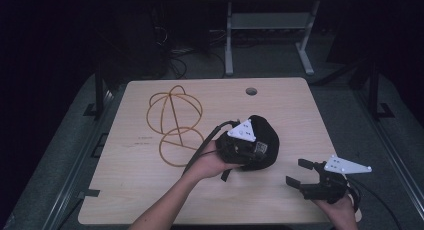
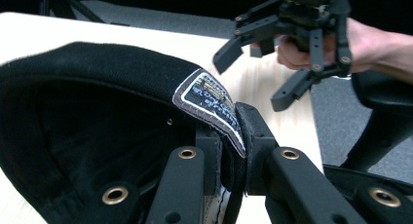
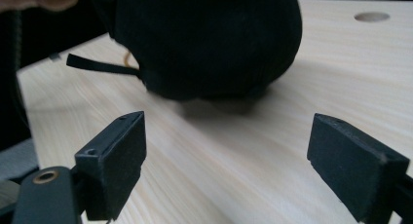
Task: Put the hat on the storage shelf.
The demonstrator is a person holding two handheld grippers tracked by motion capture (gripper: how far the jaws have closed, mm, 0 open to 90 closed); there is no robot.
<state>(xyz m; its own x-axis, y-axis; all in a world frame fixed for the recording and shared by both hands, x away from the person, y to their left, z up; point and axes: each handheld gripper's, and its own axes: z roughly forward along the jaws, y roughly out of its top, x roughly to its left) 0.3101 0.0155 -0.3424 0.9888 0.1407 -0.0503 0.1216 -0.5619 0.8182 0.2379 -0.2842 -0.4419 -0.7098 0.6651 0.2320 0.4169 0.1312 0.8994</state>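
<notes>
Here, black cap [image 2: 87, 87], rounded crown, woven label at edge

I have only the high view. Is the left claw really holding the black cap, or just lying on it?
Observer: Holding. The left claw is clamped on the edge of the black cap, beside its sewn label.
Operator: And the right claw, has it something?
Observer: Nothing. The right claw stands open over bare table, aimed at the cap.
Operator: Is any loose part hanging?
Observer: A black strap sticks out from the cap's side.
</notes>
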